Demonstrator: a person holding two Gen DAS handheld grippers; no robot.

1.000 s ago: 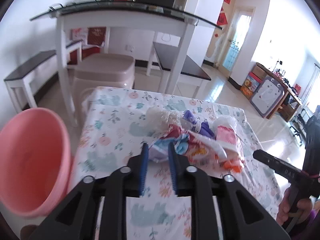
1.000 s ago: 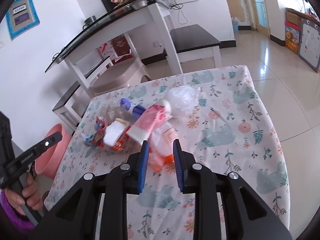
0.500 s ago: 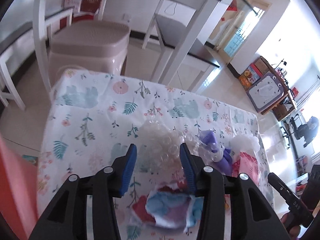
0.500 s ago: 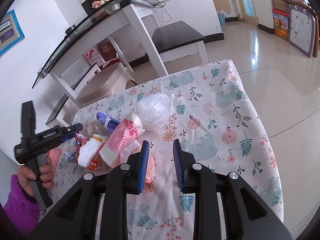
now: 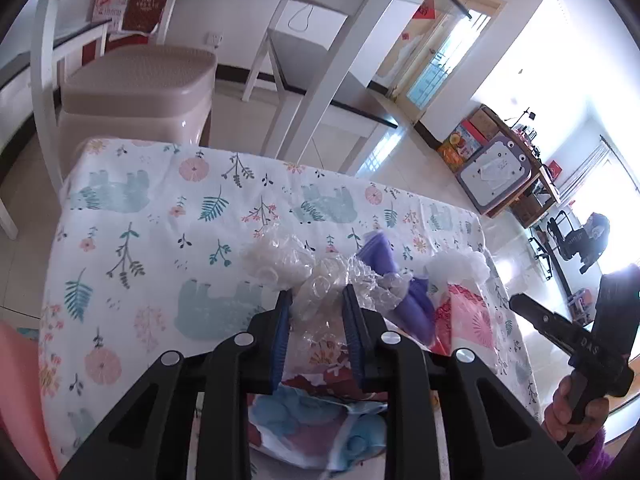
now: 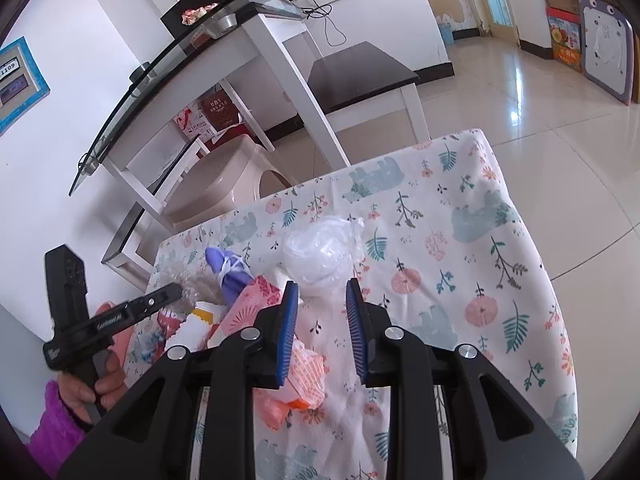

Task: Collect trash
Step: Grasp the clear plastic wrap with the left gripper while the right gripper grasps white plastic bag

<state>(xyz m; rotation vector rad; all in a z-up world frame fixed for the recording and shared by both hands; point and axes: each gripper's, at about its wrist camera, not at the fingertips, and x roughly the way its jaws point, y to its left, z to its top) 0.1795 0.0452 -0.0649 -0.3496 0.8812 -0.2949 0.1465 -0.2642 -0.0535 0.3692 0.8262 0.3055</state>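
A heap of trash lies on the flowered tablecloth [image 5: 140,240]: clear bubble wrap [image 5: 320,292], a purple knotted glove [image 5: 380,256], a white crumpled plastic bag [image 6: 324,252], a pink packet [image 6: 256,300] and an orange-white wrapper [image 6: 304,368]. My left gripper [image 5: 316,306] points down into the heap. Its jaws are closing, and the bubble wrap fills the gap and touches both blue pads. A blue-and-red wrapper [image 5: 316,412] lies under its fingers. My right gripper [image 6: 322,300] stands open with a narrow gap and nothing between its pads, its tips just short of the white bag.
A pink bin [image 5: 16,400] stands off the table's left edge. Beyond the far edge are a beige plastic stool [image 5: 136,92], a white glass-topped table [image 6: 256,28] and a dark bench [image 6: 360,76]. The cloth to the right of the heap [image 6: 480,260] is bare.
The left gripper went forward and down over the heap, opened wide, then closed around the bubble wrap. The right gripper shifted towards the white bag, its gap unchanged.
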